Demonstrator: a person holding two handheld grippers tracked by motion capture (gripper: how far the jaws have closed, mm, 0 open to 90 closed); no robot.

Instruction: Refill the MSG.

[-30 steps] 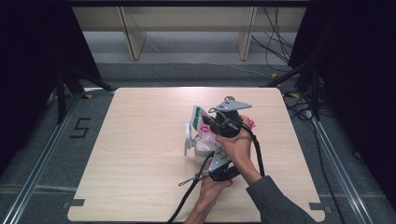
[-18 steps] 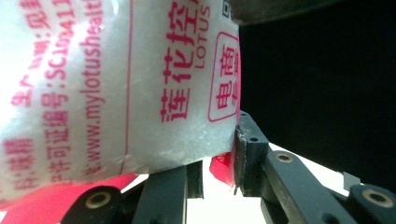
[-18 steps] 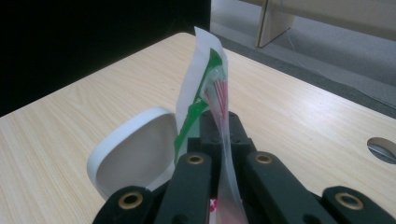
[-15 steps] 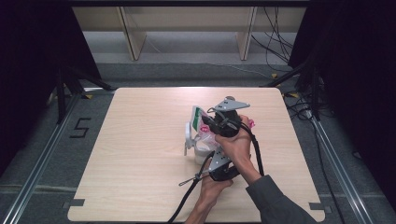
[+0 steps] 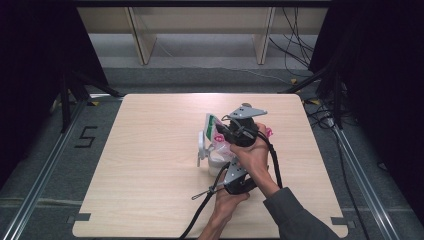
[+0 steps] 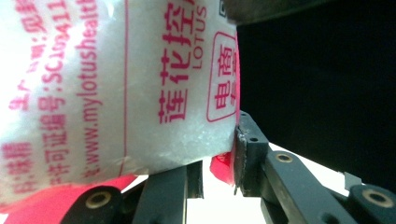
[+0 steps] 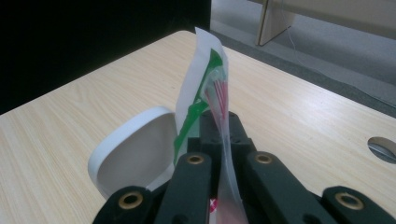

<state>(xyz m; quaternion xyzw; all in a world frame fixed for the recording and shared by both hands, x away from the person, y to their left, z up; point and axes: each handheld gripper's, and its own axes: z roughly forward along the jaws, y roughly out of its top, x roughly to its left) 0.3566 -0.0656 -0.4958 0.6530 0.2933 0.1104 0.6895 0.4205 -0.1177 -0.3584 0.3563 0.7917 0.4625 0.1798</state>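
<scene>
Seasoning bag [image 6: 116, 88]: held upright mid-counter [image 5: 150, 200], over white bowl [image 7: 135, 149]. Left tongs [image 6: 219, 158] pinch its filled body; right tongs [image 7: 219, 126] pressed together on top flap. Judged: grip done, opening/pouring left. Surroundings: counter bare; nothing obstructs, tho both hands crowd bag.
</scene>
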